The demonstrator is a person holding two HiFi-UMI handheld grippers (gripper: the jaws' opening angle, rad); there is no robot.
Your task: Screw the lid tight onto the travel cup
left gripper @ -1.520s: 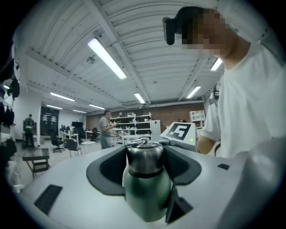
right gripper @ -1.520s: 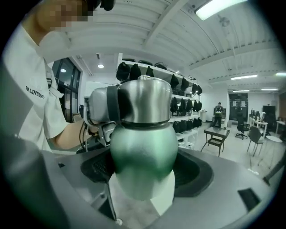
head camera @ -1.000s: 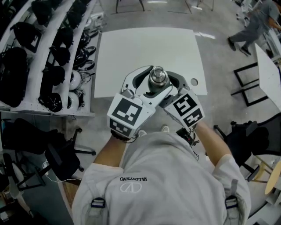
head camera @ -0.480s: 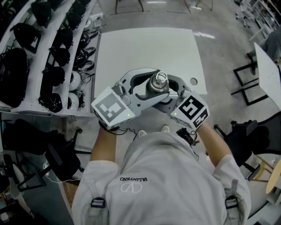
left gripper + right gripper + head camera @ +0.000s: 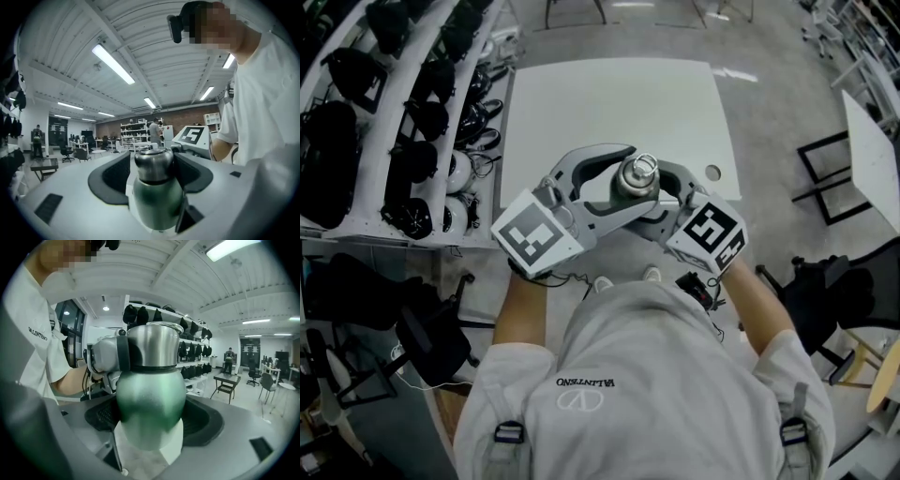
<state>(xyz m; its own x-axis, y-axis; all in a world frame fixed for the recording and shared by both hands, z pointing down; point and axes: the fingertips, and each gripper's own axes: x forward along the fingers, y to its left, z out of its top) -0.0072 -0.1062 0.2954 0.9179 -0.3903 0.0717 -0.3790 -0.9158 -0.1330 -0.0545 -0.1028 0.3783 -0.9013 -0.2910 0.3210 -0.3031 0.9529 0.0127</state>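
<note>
Left gripper (image 5: 630,180) – level, its jaws standing wide on either side of the steel lid (image 5: 153,164). They have just been opening. The lid sits between the pads, with a visible gap on one side and the other pad close against it, so no real bite on it.

Middle: the travel cup (image 5: 150,399) is upright and carried in the air over the near edge of the white worktop (image 5: 609,103), close to the person's chest. The lid is already seated on its neck; how tight, I cannot tell.

Right gripper (image 5: 661,197) – tipped slightly down, jaws closed on the cup's round green body, the only hold on it.

Risks, as I judge them:
- Left jaws re-closing off-centre on smooth steel; pads skid and no turn reaches the lid.
- Rounded body spinning in the right jaws under twisting force, so the lid stays loose.
- If that one hold slackens during a twist, the cup drops onto the worktop edge or the floor.
</note>
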